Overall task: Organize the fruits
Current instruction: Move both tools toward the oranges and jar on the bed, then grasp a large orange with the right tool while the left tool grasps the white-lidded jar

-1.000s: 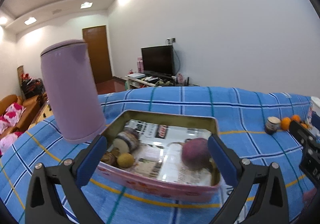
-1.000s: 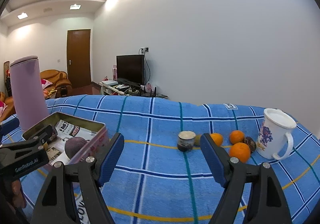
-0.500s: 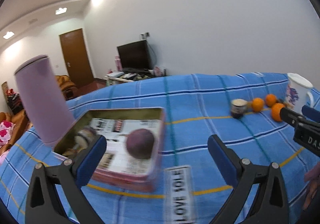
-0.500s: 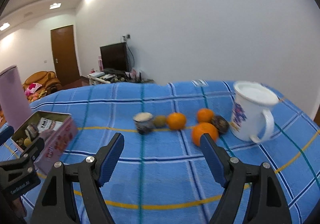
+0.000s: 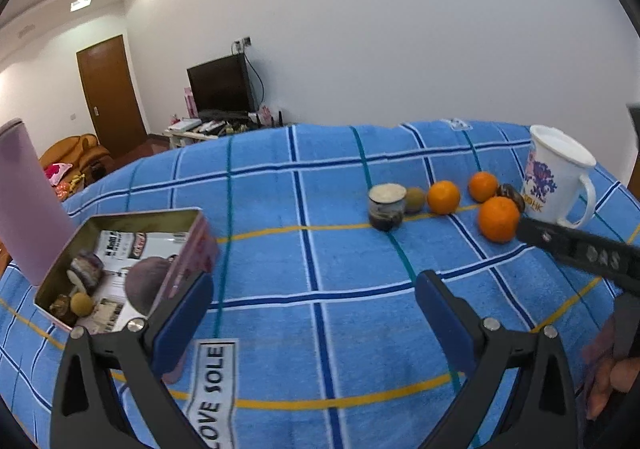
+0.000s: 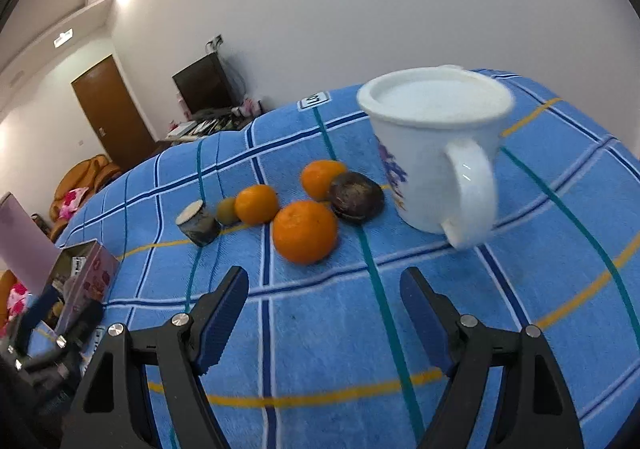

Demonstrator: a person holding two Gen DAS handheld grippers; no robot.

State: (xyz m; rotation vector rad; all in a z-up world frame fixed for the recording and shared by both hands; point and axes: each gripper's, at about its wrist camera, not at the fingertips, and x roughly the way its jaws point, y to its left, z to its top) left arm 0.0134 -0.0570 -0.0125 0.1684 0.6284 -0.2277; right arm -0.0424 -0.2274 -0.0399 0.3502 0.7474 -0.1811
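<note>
From the left wrist cam, the tin (image 5: 192,213) on the blue checked cloth (image 5: 320,329) already has a purple fruit (image 5: 146,283) and a few smaller bits in it, while three oranges (image 5: 498,217), a greenish fruit (image 5: 415,199) and a dark one (image 5: 513,196) sit loose well off by the white mug (image 5: 558,177); the left gripper (image 5: 312,305) hangs wide apart, holding nothing. The right wrist cam shows the right gripper (image 6: 322,309) also spread wide and empty, pointed near the nearest orange (image 6: 305,231) with the dark fruit (image 6: 356,197) just beside it. So I'd say it's partway done, with about five pieces left to move.
</note>
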